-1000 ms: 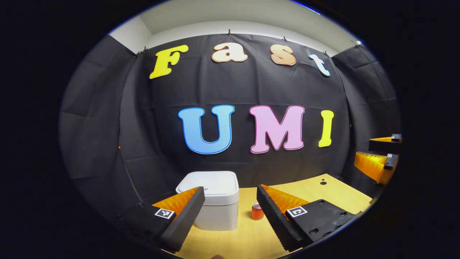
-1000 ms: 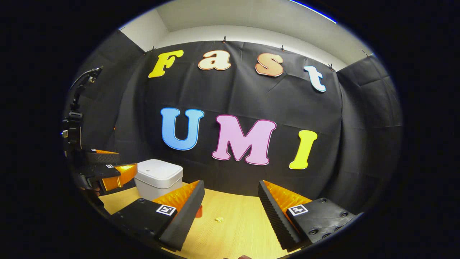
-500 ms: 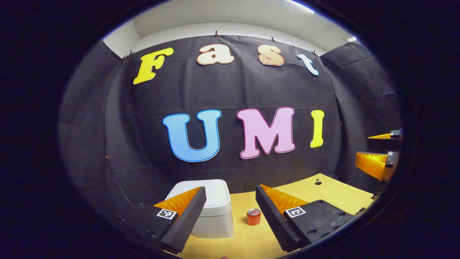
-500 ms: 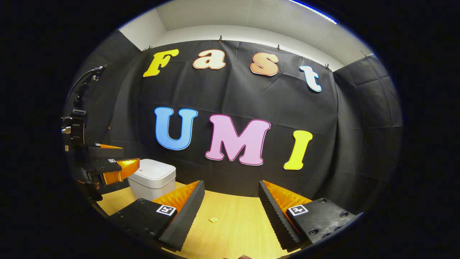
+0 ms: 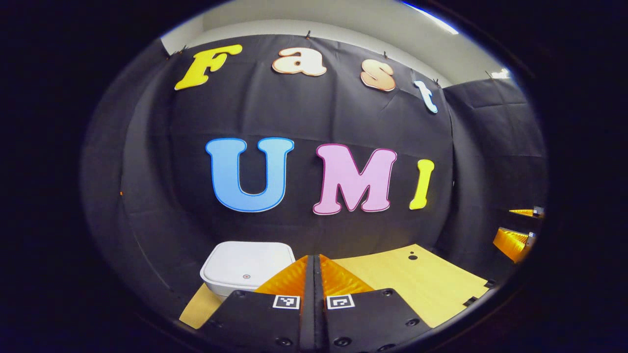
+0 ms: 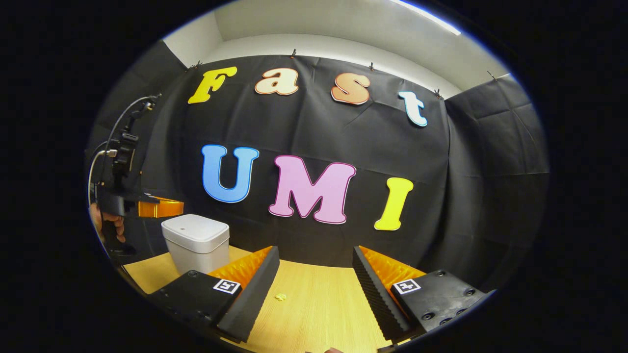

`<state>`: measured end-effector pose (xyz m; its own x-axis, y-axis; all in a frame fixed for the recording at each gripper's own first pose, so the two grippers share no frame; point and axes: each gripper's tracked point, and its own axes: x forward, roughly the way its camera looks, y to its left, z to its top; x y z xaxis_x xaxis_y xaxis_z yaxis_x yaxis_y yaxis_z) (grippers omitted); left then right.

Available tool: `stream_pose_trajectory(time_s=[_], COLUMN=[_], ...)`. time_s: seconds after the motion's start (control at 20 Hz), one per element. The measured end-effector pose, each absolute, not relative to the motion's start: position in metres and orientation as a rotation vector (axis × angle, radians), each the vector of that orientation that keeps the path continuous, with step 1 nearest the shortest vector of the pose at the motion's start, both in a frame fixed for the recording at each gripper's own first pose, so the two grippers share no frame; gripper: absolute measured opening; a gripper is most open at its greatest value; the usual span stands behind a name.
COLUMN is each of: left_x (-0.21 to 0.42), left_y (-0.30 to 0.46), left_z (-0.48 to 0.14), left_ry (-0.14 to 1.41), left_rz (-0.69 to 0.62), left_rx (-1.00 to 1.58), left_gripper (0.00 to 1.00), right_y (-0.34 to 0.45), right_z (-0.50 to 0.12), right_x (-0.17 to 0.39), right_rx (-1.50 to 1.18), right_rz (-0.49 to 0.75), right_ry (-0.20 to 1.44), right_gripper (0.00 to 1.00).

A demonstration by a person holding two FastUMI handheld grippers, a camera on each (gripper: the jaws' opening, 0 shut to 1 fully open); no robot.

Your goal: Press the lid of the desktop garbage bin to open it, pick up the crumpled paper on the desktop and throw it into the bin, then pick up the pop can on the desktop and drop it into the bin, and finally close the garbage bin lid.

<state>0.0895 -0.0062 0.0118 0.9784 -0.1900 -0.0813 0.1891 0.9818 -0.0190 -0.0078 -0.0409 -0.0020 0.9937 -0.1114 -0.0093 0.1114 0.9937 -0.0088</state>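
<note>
Two grippers above a wooden desktop with a closed white bin.

In the left gripper view, the left gripper (image 5: pixel 314 274) has its fingers pressed together on nothing, just right of the garbage bin (image 5: pixel 245 268); the bin stands upright, lid (image 5: pixel 248 262) flat and facing up, on the desktop (image 5: pixel 417 279) before the black cloth wall.
In the right gripper view, the right gripper (image 6: pixel 314 279) is spread wide and empty; the crumpled paper (image 6: pixel 280 297) lies right of the bin, well apart.

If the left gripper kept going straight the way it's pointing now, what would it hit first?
Probably the booth's black cloth wall. The left gripper, fingers together, points past the bin lid, which sits lower and to its left. Depth is hard to judge.
</note>
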Motion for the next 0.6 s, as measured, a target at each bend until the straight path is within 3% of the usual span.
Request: stream_pose_trajectory(time_s=[0.3, 0.6], left_x=[0.16, 0.209], left_y=[0.027, 0.063], left_z=[-0.006, -0.081], left_ry=[0.195, 0.426], left_rz=[-0.209, -0.142], left_rx=[0.063, 0.081], left_gripper=[0.05, 0.06], right_y=[-0.036, -0.054], right_z=[-0.007, -0.003], right_x=[-0.012, -0.021], right_rx=[0.011, 0.018], right_rz=[-0.118, -0.171], right_ry=[0.02, 0.018], right_gripper=[0.97, 0.96])
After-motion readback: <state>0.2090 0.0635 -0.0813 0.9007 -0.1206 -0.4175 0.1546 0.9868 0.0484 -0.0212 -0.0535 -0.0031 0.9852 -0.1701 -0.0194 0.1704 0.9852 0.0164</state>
